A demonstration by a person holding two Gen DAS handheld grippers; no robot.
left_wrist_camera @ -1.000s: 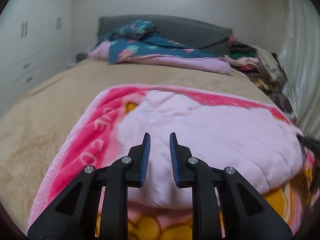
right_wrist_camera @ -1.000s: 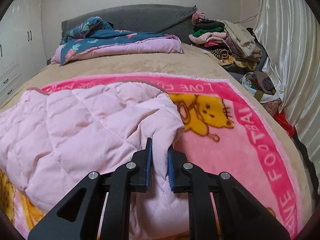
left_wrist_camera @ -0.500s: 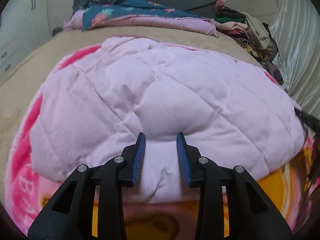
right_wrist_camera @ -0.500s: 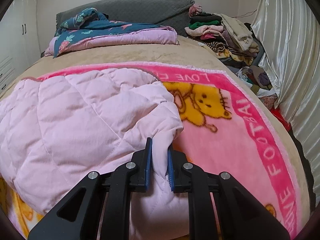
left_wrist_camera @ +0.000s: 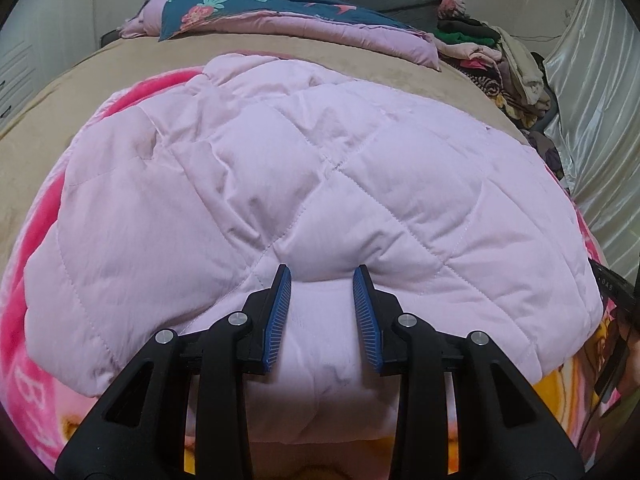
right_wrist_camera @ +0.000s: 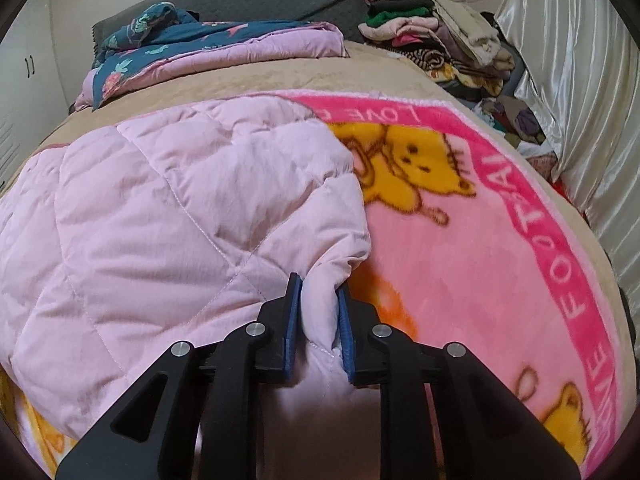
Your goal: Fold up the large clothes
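Observation:
A pale pink quilted jacket (left_wrist_camera: 320, 160) lies folded over on a pink bear blanket (right_wrist_camera: 460, 272) spread on the bed. My left gripper (left_wrist_camera: 322, 270) hovers low over the jacket's near edge. Its blue pads (left_wrist_camera: 280, 308) stand apart, and the fabric between them is not pinched. My right gripper (right_wrist_camera: 319, 282) sits at the jacket's (right_wrist_camera: 180, 208) right corner with a puffy fold of it between the pads. The jaws are opening, but the fold still fills the gap and touches both pads.
A teal and pink folded quilt (left_wrist_camera: 280, 12) lies at the head of the beige bed (left_wrist_camera: 36, 132). A pile of clothes (right_wrist_camera: 440, 28) sits at the far right corner. A shiny curtain (right_wrist_camera: 568, 80) hangs along the right side. White cupboards stand on the left.
The left gripper dropped and tilted down over the jacket, and its jaws went from nearly shut to apart. The right gripper sank slightly and its jaws eased a little around the fold.

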